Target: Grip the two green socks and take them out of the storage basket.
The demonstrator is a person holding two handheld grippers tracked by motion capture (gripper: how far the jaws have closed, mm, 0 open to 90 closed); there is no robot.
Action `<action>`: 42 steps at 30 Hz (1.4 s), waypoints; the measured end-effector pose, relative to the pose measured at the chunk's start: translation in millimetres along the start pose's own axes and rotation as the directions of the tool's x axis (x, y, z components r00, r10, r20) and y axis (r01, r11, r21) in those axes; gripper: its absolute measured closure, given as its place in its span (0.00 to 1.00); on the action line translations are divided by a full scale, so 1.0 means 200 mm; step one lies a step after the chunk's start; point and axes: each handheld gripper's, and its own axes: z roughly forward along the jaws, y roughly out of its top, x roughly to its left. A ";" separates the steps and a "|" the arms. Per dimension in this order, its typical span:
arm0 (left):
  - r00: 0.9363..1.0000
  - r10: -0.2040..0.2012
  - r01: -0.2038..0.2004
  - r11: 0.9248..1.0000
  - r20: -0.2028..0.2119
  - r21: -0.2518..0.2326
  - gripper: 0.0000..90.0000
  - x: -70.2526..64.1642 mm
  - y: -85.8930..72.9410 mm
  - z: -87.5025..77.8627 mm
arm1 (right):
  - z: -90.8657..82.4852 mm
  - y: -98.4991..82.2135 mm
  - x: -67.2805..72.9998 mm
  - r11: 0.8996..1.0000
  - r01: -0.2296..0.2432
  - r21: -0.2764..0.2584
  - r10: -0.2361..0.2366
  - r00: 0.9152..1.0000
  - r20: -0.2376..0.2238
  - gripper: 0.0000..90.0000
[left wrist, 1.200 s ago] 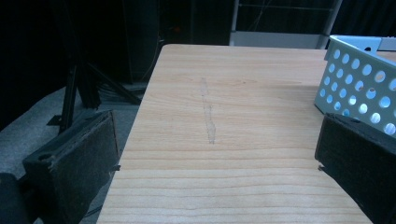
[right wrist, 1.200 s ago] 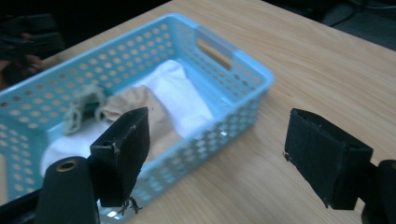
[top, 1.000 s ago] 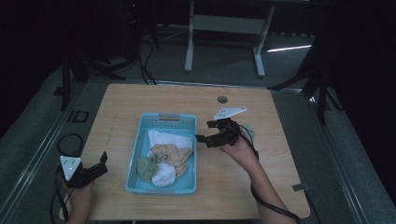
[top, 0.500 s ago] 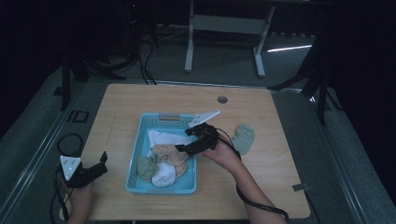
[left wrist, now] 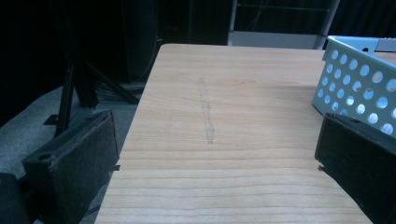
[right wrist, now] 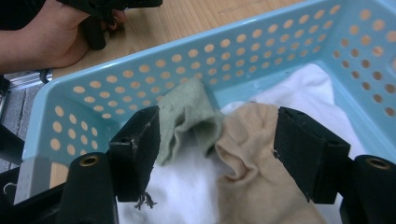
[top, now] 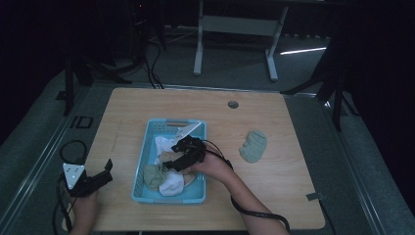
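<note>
**Right tongs back over the basket, jaws narrowing above the socks**

Since a second ago the right tongs (top: pixel 172 164) have travelled from the counter beside the basket's right wall to a spot inside the basket (top: pixel 147 193), and a rolled grey-green sock (top: pixel 253 146) now lies on the counter to the right of the basket, well apart from it. The jaws have just been closing but are spread, with nothing pinched: in the right gripper view the right tongs (right wrist: pixel 217 151) hang just above the laundry, a green sock (right wrist: pixel 187 116) and a tan sock (right wrist: pixel 247 154) showing in the gap between the pads, neither pressed by them.

Inside the basket (right wrist: pixel 140 93) the green sock sits against the perforated left wall, the tan sock lies beside it toward the middle, and white cloth (right wrist: pixel 308 88) spreads under both and up toward the basket's far end. From above, the green sock (top: pixel 152 175) is in the near-left part of the basket, with white cloth (top: pixel 171 184) next to it.

The left tongs (top: pixel 105 171) rest at the near-left corner of the counter (top: pixel 293 196), left of the basket and apart from it. Their jaws are spread wide and empty; in the left gripper view the left tongs (left wrist: pixel 215 154) frame bare counter (left wrist: pixel 233 93), with a corner of the basket (left wrist: pixel 359 88) at the right.
</note>
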 end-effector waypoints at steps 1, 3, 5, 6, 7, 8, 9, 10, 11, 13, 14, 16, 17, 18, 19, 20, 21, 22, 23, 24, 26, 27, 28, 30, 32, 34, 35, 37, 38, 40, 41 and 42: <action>1.000 0.000 0.000 1.000 0.001 0.000 0.00 0.00 0.00 0.00 | 0.02 0.01 0.00 1.000 0.000 0.005 0.000 1.000 -0.006 0.35; 1.000 0.001 -0.001 1.000 0.001 0.000 0.00 0.00 0.00 0.00 | 0.05 0.02 0.01 1.000 -0.001 0.011 0.001 1.000 -0.013 0.35; 1.000 0.001 -0.001 1.000 0.002 0.001 0.00 0.00 0.00 0.00 | 0.08 0.03 0.02 1.000 0.003 0.021 -0.003 1.000 -0.021 0.35; 1.000 0.001 -0.001 1.000 0.002 0.001 0.00 0.00 0.00 0.00 | 0.08 0.03 0.02 1.000 0.003 0.021 -0.003 1.000 -0.021 0.35; 1.000 0.001 -0.001 1.000 0.003 0.001 0.00 0.00 0.00 0.00 | 0.10 0.03 0.02 1.000 0.004 0.030 -0.004 1.000 -0.026 0.35; 1.000 0.001 -0.001 1.000 0.004 0.001 0.00 0.00 0.00 0.00 | 0.12 0.04 0.02 0.999 0.005 0.044 -0.004 1.000 -0.026 0.35; 1.000 0.002 -0.002 1.000 0.005 0.001 0.00 0.00 0.00 0.00 | 0.15 0.05 0.02 0.998 0.001 0.056 0.001 0.999 -0.037 0.34; 1.000 0.002 -0.002 1.000 0.005 0.001 0.00 0.00 0.00 0.00 | 0.15 0.05 0.02 0.998 0.001 0.056 0.001 0.999 -0.037 0.34; 1.000 0.002 -0.002 1.000 0.006 0.001 0.00 0.00 0.00 0.00 | 0.18 0.05 0.03 0.997 0.010 0.078 -0.008 1.000 -0.025 0.34; 1.000 0.003 -0.003 1.000 0.007 0.001 0.00 0.00 0.00 0.00 | 0.20 0.06 0.04 0.996 0.017 0.087 -0.015 0.999 -0.031 0.34; 1.000 0.003 -0.003 1.000 0.007 0.001 0.00 0.00 0.00 0.00 | 0.20 0.06 0.04 0.996 0.017 0.087 -0.015 0.999 -0.031 0.34; 1.000 0.002 -0.002 1.000 0.009 0.000 0.00 0.00 0.00 0.00 | 0.23 0.06 0.05 0.993 0.029 0.112 -0.026 0.999 -0.022 0.35; 1.000 0.002 -0.002 1.000 0.009 0.000 0.00 0.00 0.00 0.00 | 0.23 0.06 0.05 0.993 0.029 0.112 -0.026 0.999 -0.022 0.35; 1.000 0.002 -0.002 1.000 0.010 0.001 0.00 0.00 0.00 0.00 | 0.24 0.05 0.05 0.993 0.035 0.117 -0.033 0.999 -0.018 0.37; 1.000 0.002 -0.002 1.000 0.010 0.001 0.00 0.00 0.00 0.00 | 0.26 0.05 0.06 0.989 0.069 0.132 -0.067 0.998 -0.022 0.43; 1.000 0.002 -0.002 1.000 0.011 0.001 0.00 0.00 0.00 0.00 | 0.26 0.05 0.07 0.986 0.084 0.141 -0.082 0.996 -0.017 0.44; 1.000 0.002 -0.002 1.000 0.011 0.001 0.00 0.00 0.00 0.00 | 0.27 0.05 0.08 0.982 0.102 0.157 -0.100 0.995 -0.020 0.46; 1.000 0.002 -0.002 1.000 0.011 0.001 0.00 0.00 0.00 0.00 | 0.27 0.05 0.08 0.982 0.102 0.157 -0.100 0.995 -0.020 0.46; 1.000 0.002 -0.002 1.000 0.011 0.001 0.00 0.00 0.00 0.00 | 0.29 0.04 0.09 0.974 0.130 0.183 -0.128 0.991 -0.026 0.50; 1.000 0.002 -0.002 1.000 0.011 0.001 0.00 0.00 0.00 0.00 | 0.29 0.04 0.10 0.971 0.145 0.193 -0.142 0.989 -0.028 0.51; 1.000 0.003 -0.003 1.000 0.012 0.002 0.00 0.00 0.00 0.00 | 0.31 0.04 0.11 0.963 0.164 0.214 -0.160 0.986 -0.039 0.58; 1.000 0.003 -0.003 1.000 0.012 0.002 0.00 0.00 0.00 0.00 | 0.31 0.04 0.11 0.959 0.174 0.222 -0.169 0.985 -0.042 0.61; 1.000 0.004 -0.004 1.000 0.013 0.001 0.00 0.00 0.00 0.00 | 0.31 0.04 0.11 0.956 0.178 0.233 -0.174 0.984 -0.041 0.66; 1.000 0.005 -0.005 1.000 0.013 0.003 0.00 0.00 0.00 0.00 | 0.32 0.04 0.12 0.951 0.188 0.247 -0.179 0.982 -0.058 0.77; 1.000 0.004 -0.004 1.000 0.013 0.003 0.00 0.00 0.00 0.00 | 0.32 0.04 0.12 0.949 0.176 0.260 -0.169 0.984 -0.049 0.88; 1.000 0.004 -0.004 1.000 0.013 0.004 0.00 0.00 0.00 0.00 | 0.32 0.04 0.12 0.950 0.171 0.262 -0.164 0.985 -0.047 0.90; 1.000 0.004 -0.004 1.000 0.014 0.004 0.00 0.00 0.00 0.00 | 0.32 0.04 0.12 0.951 0.160 0.263 -0.153 0.987 -0.048 0.93; 1.000 0.004 -0.004 1.000 0.013 0.004 0.00 0.00 0.00 0.00 | 0.31 0.04 0.12 0.952 0.158 0.261 -0.149 0.987 -0.053 0.93; 1.000 0.004 -0.004 1.000 0.014 0.004 0.00 0.00 0.00 0.00 | 0.30 0.05 0.12 0.953 0.161 0.257 -0.152 0.987 -0.055 0.93; 1.000 0.003 -0.003 1.000 0.013 0.004 0.00 0.00 0.00 0.00 | 0.28 0.06 0.13 0.956 0.163 0.243 -0.153 0.986 -0.058 0.93; 1.000 0.003 -0.003 1.000 0.013 0.004 0.00 0.00 0.00 0.00 | 0.28 0.06 0.13 0.956 0.163 0.243 -0.153 0.986 -0.058 0.93; 1.000 0.004 -0.004 1.000 0.013 0.004 0.00 0.00 0.00 0.00 | 0.26 0.08 0.14 0.958 0.167 0.235 -0.157 0.986 -0.061 0.93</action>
